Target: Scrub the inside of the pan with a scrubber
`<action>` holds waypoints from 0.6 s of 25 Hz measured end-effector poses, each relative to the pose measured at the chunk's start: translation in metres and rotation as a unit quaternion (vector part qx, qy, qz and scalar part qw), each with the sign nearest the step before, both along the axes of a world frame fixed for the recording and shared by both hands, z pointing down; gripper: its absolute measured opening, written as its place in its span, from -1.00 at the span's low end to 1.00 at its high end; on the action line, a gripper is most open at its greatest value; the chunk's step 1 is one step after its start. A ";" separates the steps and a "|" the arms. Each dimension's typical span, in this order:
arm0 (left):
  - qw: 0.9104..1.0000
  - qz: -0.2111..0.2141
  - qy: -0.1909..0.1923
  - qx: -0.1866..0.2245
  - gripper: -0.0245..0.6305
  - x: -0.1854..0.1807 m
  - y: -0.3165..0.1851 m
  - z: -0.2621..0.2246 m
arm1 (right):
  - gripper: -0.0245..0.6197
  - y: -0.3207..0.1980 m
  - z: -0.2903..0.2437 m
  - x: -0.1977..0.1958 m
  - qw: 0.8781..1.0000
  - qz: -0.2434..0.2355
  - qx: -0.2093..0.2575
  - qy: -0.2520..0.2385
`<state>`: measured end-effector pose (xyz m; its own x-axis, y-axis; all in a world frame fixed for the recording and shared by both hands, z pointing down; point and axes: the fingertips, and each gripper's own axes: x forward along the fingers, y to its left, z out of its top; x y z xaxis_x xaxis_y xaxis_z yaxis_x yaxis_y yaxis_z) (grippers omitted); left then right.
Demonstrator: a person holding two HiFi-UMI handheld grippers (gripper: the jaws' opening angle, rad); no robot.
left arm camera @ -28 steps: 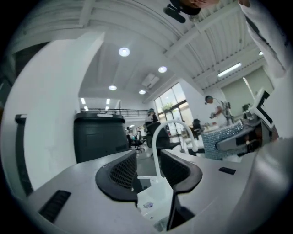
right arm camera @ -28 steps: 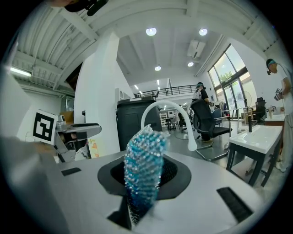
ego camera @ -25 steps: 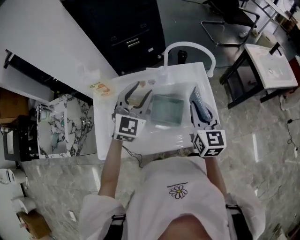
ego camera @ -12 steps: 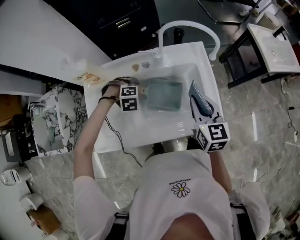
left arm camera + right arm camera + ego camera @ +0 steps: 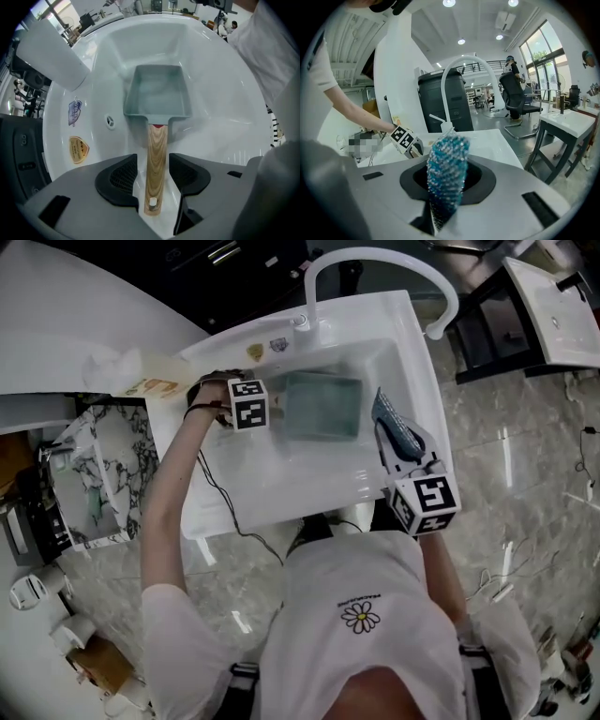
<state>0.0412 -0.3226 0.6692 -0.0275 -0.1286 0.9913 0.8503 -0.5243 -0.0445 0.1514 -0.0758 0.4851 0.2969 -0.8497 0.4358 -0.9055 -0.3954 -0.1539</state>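
Note:
A square grey pan lies in the white sink, its wooden handle pointing left in the head view. My left gripper points straight down over that handle, which lies between the pads with a gap on each side. Its jaws have just been closing a little and stand open. My right gripper hovers over the sink's right rim, shut on a blue mesh scrubber, apart from the pan.
A white arched faucet rises at the sink's back rim. Stickers and an overflow hole mark the sink wall. A packet lies on the counter at left. A black cabinet and a small table stand beyond.
My left gripper has swung from the sink's near edge to its left side, turned to point down and dropped over the pan handle. The right gripper with the scrubber has sunk slightly.

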 end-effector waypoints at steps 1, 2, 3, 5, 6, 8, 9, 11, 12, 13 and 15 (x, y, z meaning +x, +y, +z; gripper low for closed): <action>1.000 -0.003 0.000 -0.003 -0.25 0.000 0.000 0.002 | -0.74 -0.002 0.001 0.000 1.000 -0.001 -0.001 -0.001; 1.000 -0.004 -0.001 -0.004 -0.26 -0.001 0.000 0.005 | -0.74 -0.003 0.002 0.000 1.000 -0.001 -0.001 -0.002; 1.000 -0.001 -0.003 -0.004 -0.28 -0.002 0.000 0.008 | -0.74 -0.005 0.003 0.000 1.000 -0.001 -0.001 -0.003; 1.000 0.002 -0.007 -0.006 -0.28 -0.004 0.001 0.015 | -0.74 -0.008 0.004 0.000 1.000 -0.001 -0.002 -0.006; 1.000 -0.001 -0.007 -0.009 -0.29 -0.004 0.003 0.019 | -0.74 -0.008 0.006 -0.001 1.000 -0.001 -0.003 -0.008; 1.000 -0.011 -0.007 -0.014 -0.31 -0.004 0.005 0.026 | -0.74 -0.009 0.008 -0.002 1.000 -0.001 -0.007 -0.012; 1.000 -0.016 -0.006 -0.014 -0.39 -0.003 0.005 0.030 | -0.74 -0.009 0.009 -0.002 1.000 -0.001 -0.009 -0.013; 1.000 -0.021 -0.003 -0.010 -0.41 -0.003 0.005 0.034 | -0.74 -0.010 0.011 -0.003 1.000 -0.003 -0.011 -0.015; 1.000 -0.021 -0.002 -0.009 -0.41 -0.002 0.005 0.034 | -0.74 -0.010 0.011 -0.004 1.000 -0.004 -0.012 -0.016; 1.000 -0.020 -0.002 -0.008 -0.41 -0.001 0.005 0.034 | -0.74 -0.010 0.012 -0.004 1.000 -0.005 -0.014 -0.017; 1.000 -0.017 -0.002 -0.009 -0.42 -0.002 0.006 0.034 | -0.74 -0.010 0.015 -0.006 1.000 -0.007 -0.017 -0.019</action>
<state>0.0397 -0.3166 0.7029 -0.0358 -0.1094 0.9934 0.8319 -0.5541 -0.0311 0.1456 -0.0857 0.4999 0.2674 -0.8380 0.4756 -0.9052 -0.3877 -0.1742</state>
